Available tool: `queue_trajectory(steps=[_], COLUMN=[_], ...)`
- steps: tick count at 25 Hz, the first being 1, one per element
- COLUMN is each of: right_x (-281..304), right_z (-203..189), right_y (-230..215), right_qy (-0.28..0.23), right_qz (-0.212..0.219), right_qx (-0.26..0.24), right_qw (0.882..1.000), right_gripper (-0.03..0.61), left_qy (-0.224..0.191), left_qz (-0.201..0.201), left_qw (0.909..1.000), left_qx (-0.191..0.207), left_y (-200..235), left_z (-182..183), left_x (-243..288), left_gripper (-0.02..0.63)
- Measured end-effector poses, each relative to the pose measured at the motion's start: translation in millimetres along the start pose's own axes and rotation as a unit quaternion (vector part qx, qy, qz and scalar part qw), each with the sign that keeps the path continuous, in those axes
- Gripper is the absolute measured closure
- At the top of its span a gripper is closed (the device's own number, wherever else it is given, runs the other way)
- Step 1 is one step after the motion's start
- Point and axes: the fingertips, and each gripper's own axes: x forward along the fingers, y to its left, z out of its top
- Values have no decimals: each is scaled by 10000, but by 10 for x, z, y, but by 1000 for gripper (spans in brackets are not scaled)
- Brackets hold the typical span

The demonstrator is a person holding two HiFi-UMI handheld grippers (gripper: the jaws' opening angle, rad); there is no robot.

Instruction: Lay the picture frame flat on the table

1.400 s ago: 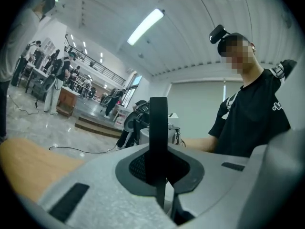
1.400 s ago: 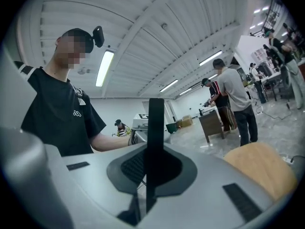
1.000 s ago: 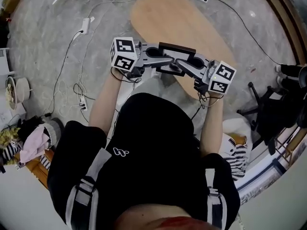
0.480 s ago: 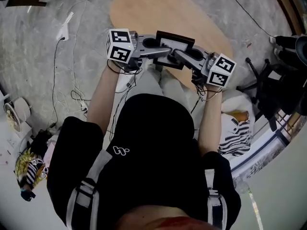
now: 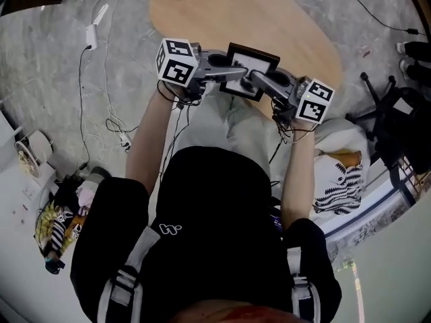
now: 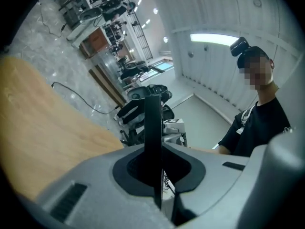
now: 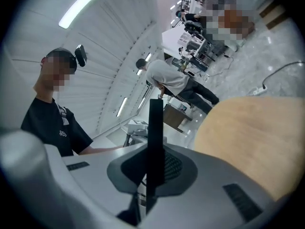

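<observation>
Nearest the head camera are the person's black-clad shoulders and bare forearms, reaching forward to the two tools. The left gripper [image 5: 225,73] has the thin dark edge of the picture frame [image 5: 250,71] standing between its jaws, and those jaws are now opening: a sliver of background shows beside the edge, where a moment ago the clamp was tight. The right gripper [image 5: 262,81] has not changed; its pads are pressed on the opposite side of the frame. Since a second ago the frame has been carried a little further over the near rim of the oval wooden table [image 5: 269,19], and its pale face now shows upward to the head view more plainly than before. Whether its back already touches the wood I cannot tell. The loosening on the left suggests the laying-down is nearly done, with release starting there and the right side to follow. Beyond the table lie grey floor and trailing cables [image 5: 87,66].
</observation>
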Motion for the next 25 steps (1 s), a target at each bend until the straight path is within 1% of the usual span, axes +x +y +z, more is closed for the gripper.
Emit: queue_trajectory(steps=[2, 4, 7, 12, 17, 19, 21, 23, 25], right_x=[-100, -165, -159, -167, -139, -120, -174, -249, -261], right_z=[-120, -299, -571, -946, -1241, -1242, -1131, -1021, -1021], right_y=[-447, -791, -1186, -1707, -2071, -2224, -2473, -2741, -2897], right_qy=[-36, -83, -188, -301, -321, -510, -854, -1078, -1043], right_qz=[-99, -186, -318, -501, -604, -545, -508, -597, -817], right_qx=[369, 689, 1031, 1383, 1548, 1534, 1538, 1604, 1644], right_qw=[9993, 9974, 9940, 9887, 9856, 9853, 9831, 9793, 9775], right_gripper=[555, 555, 555, 555, 555, 557, 557, 557, 557], left_qy=[64, 121, 279, 429, 403, 365, 336, 322, 314], left_qz=[-35, -59, -121, -93, 41, 8, -84, -2, 290], left_qw=[9992, 9974, 9941, 9903, 9863, 9815, 9765, 9769, 9788], left_qx=[-385, -712, -1040, -1322, -1600, -1881, -2127, -2111, -2005], left_y=[426, 755, 1151, 1651, 2050, 2249, 2474, 2636, 2693], left_z=[-127, -313, -584, -937, -1232, -1280, -1298, -1326, -1379], left_x=[176, 291, 357, 452, 489, 433, 355, 231, 55], left_gripper=[588, 586, 584, 583, 569, 549, 503, 497, 497])
